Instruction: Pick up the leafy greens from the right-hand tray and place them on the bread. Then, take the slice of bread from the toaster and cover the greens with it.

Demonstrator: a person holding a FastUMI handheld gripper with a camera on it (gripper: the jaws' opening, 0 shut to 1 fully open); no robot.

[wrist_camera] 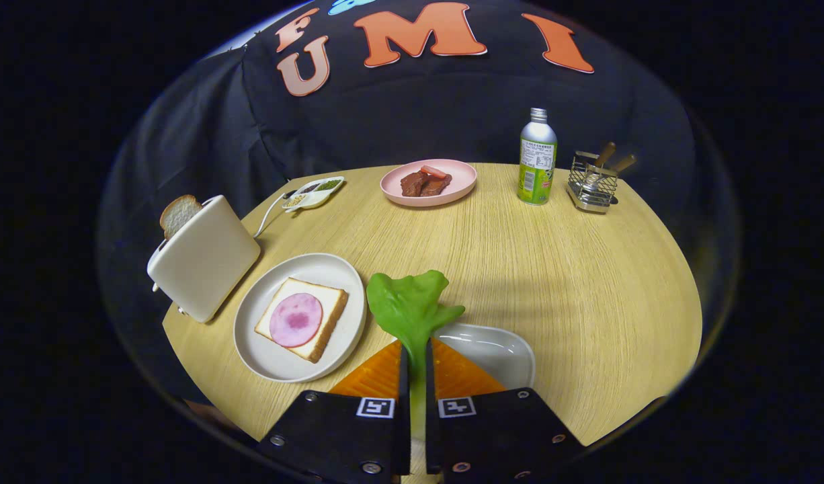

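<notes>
With the fingers (417, 363) pinching the lettuce (409, 308) stem, carry it left over the bread (302, 318) at lower left, release flat.

Green leafy greens (412, 306) with pale stalk pinched between the gripper (417, 359) fingers, over a white tray (503, 349). At 10 o'clock of them: cream plate (277, 363), white bread (303, 318) with brown crust, pink ham slice (296, 320); cream toaster (203, 265), its bread slice (179, 214) white, crust brown. Light wood-grain table (553, 282); pink plate (452, 191) of brown meat at 12, green-silver bottle (537, 158), wire caddy (592, 181) at 1.
</notes>
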